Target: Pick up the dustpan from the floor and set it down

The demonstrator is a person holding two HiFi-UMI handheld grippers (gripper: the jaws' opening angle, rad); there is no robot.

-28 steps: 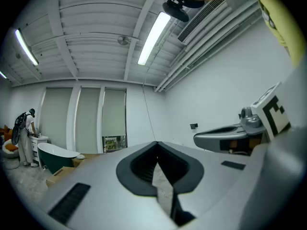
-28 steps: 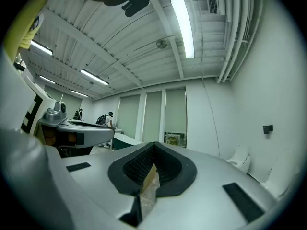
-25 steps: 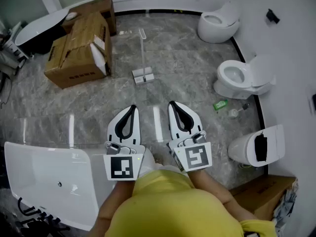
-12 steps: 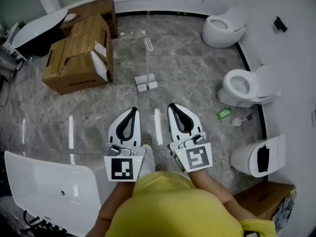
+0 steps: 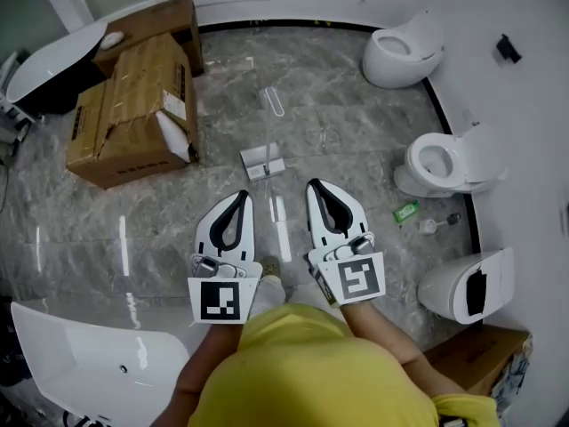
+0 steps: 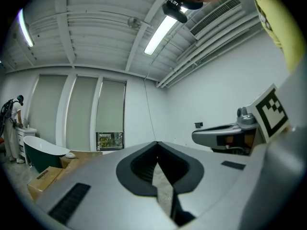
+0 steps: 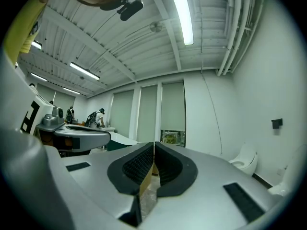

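Closing on the dustpan (image 5: pixel 263 161): it stands on the marble floor (image 5: pixel 356 118), just beyond both gripper tips and between their lines. Its pan is flat on the floor and its thin pale stick (image 5: pixel 273 105) rises from it toward the far wall. Nothing touches it yet.

Left gripper (image 5: pixel 240 193): jaws pressed together, nothing between them. Right gripper (image 5: pixel 315 184): the same, pads meeting at the tip, empty. Both are held side by side and point level, over the floor on the near side of the pan.

Risks as we judge them:
- Both jaws are closed. If we reach in without spreading them, the tips will butt the stick and topple the dustpan.
- The stick is narrow and pale against a glossy floor. An off-centre pinch could let it twist or slip out.
- The pan looks light on a polished floor, so a nudge from a tip or a foot could send it sliding toward the boxes (image 5: pixel 133 114) at left.
- The grippers point level while the pan sits low, so we judge the upper stick the safer hold.

Against the earlier head views, the dustpan sits nearer to the tips. The tub (image 5: pixel 80 363) at near left has slid further out of the frame. The jaws look unchanged.
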